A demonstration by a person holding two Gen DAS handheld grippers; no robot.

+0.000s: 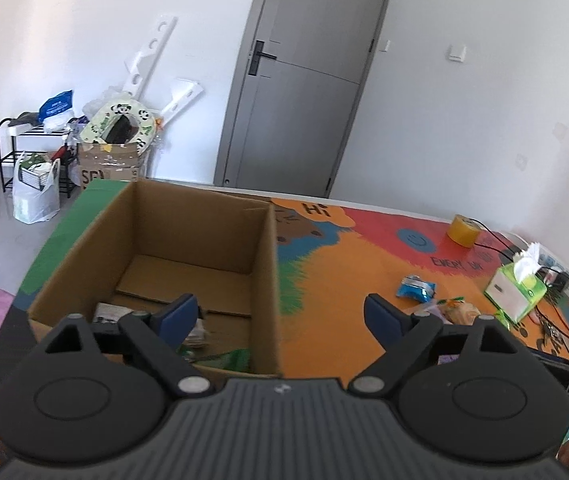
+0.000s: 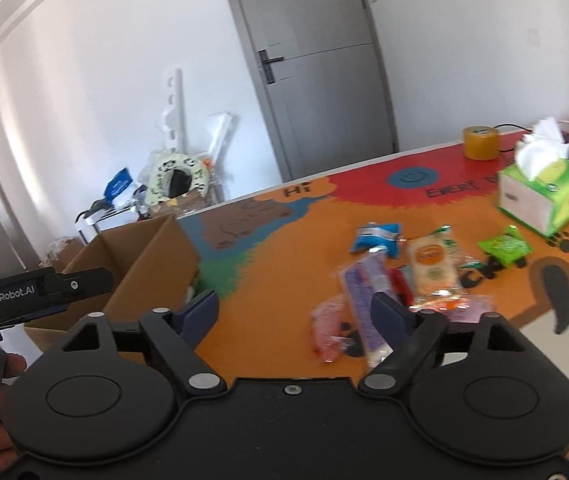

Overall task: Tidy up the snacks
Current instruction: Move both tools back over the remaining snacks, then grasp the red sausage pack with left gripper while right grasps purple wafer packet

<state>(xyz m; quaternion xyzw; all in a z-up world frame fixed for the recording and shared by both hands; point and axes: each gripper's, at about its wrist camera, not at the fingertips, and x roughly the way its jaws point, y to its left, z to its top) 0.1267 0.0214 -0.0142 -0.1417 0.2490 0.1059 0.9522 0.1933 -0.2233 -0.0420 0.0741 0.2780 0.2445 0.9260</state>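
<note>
— What sort of place is this?
— A lived-in home room. A grey door stands at upper centre, and at left a shoe rack, a shopping bag and cardboard boxes clutter the floor.
— And the foreground?
— A cartoon-print table mat.

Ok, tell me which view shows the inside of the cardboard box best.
The left wrist view: it looks down into the cardboard box, showing its floor and a few packets at the near end. The right wrist view catches only its outer corner, the inside hidden.
</note>
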